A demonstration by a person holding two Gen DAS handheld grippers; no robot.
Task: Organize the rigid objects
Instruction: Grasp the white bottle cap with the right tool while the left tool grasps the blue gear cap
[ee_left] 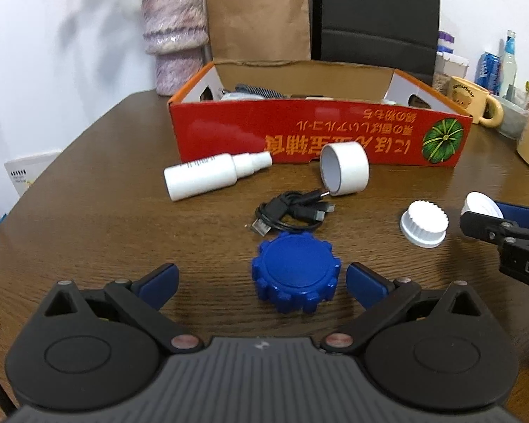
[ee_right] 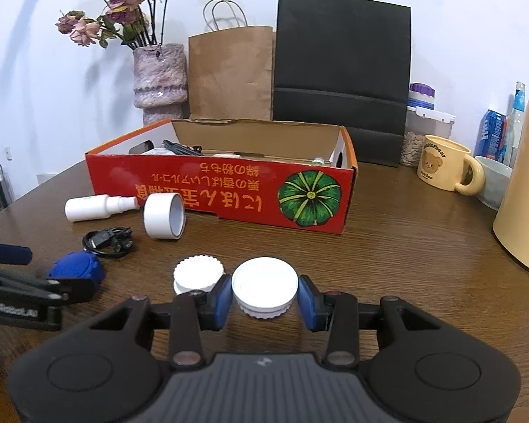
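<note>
On the brown wood table, right gripper (ee_right: 264,298) clamps a ribbed white cap (ee_right: 264,287); left gripper (ee_left: 261,283) gapes wide around a knobbly blue lid (ee_left: 296,273), untouched.

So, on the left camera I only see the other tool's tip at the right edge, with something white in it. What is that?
Observer: A white cap, pinched between the blue pads of the right tool.
Operator: And the black slab behind the red box?
Observer: It's a black paper bag; the right camera shows its thin handles on top.
</note>
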